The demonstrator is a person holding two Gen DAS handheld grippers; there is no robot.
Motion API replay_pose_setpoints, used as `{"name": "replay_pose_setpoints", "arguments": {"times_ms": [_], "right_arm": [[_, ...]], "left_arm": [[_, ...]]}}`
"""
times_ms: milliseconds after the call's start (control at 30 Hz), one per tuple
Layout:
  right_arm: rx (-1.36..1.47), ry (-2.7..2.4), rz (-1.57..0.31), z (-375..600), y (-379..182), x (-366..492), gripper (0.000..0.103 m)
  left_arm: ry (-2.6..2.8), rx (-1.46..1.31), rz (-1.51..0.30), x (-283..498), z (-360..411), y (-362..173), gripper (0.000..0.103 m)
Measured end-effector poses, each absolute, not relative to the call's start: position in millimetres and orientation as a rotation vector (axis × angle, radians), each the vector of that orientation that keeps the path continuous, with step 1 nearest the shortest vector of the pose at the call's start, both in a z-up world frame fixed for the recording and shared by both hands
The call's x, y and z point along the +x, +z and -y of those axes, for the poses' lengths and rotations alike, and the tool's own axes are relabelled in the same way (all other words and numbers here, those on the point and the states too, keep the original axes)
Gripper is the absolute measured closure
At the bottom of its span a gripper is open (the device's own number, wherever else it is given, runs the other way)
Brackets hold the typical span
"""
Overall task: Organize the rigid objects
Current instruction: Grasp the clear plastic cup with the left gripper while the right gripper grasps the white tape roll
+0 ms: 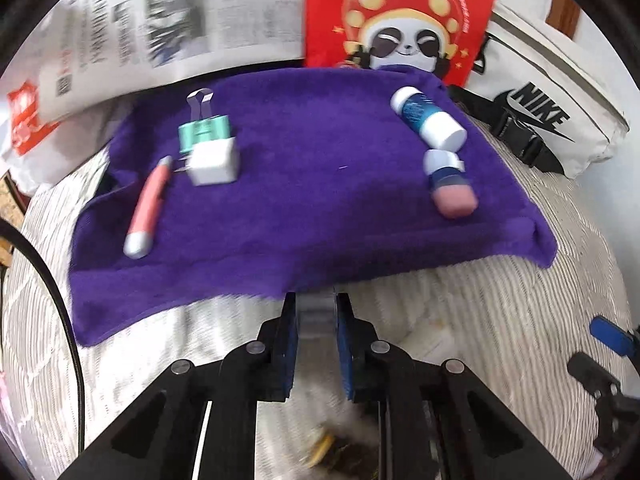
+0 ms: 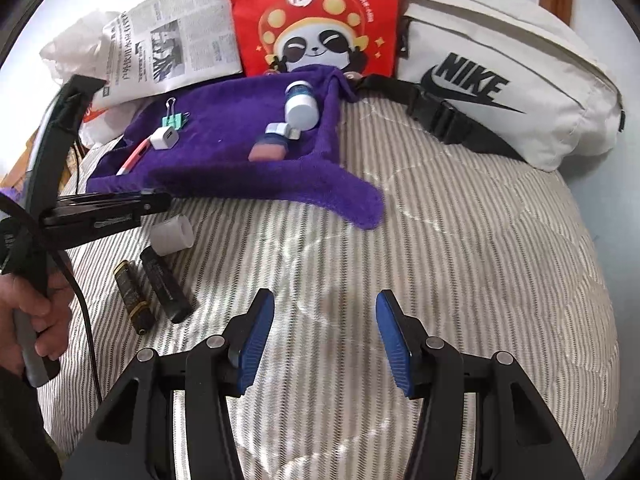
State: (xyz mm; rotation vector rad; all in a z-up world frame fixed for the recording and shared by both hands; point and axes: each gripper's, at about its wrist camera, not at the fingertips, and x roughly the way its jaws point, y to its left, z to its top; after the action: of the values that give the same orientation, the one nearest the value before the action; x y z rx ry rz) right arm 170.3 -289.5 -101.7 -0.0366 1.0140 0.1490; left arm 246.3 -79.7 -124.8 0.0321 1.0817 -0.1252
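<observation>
Five small items sit on a purple towel (image 1: 304,208) spread over a striped bed cover (image 1: 460,340) — a pink pen (image 1: 146,208), a white charger (image 1: 214,162), a green binder clip (image 1: 204,130), a white-and-blue bottle (image 1: 428,118) and a pink-tipped tube (image 1: 450,186). The left tongs (image 1: 316,312) are clamped shut at the towel's near edge; what sits between the pads cannot be made out.

From the right wrist, the right tongs (image 2: 325,336) stand partly open and hold nothing above the cover — two dark batteries (image 2: 150,290) and a translucent cap (image 2: 172,236) lie just off the towel. A hand (image 2: 38,308) grips the left tool.
</observation>
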Motion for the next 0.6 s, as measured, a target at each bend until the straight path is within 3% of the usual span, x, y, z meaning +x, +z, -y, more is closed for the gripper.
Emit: {"name": "replay_pose_setpoints", "arguments": {"times_ms": [333,600], "right_arm": [[-0.032,0.224,-0.984,252,-118,169,0.05],[-0.086,0.288,-0.88,223,-109,162,0.05]], "left_arm": [[-0.044,-0.033,-1.014,204,-5,-124,0.086],[-0.039,0.006,-0.931,189,-4,-137,0.086]]}}
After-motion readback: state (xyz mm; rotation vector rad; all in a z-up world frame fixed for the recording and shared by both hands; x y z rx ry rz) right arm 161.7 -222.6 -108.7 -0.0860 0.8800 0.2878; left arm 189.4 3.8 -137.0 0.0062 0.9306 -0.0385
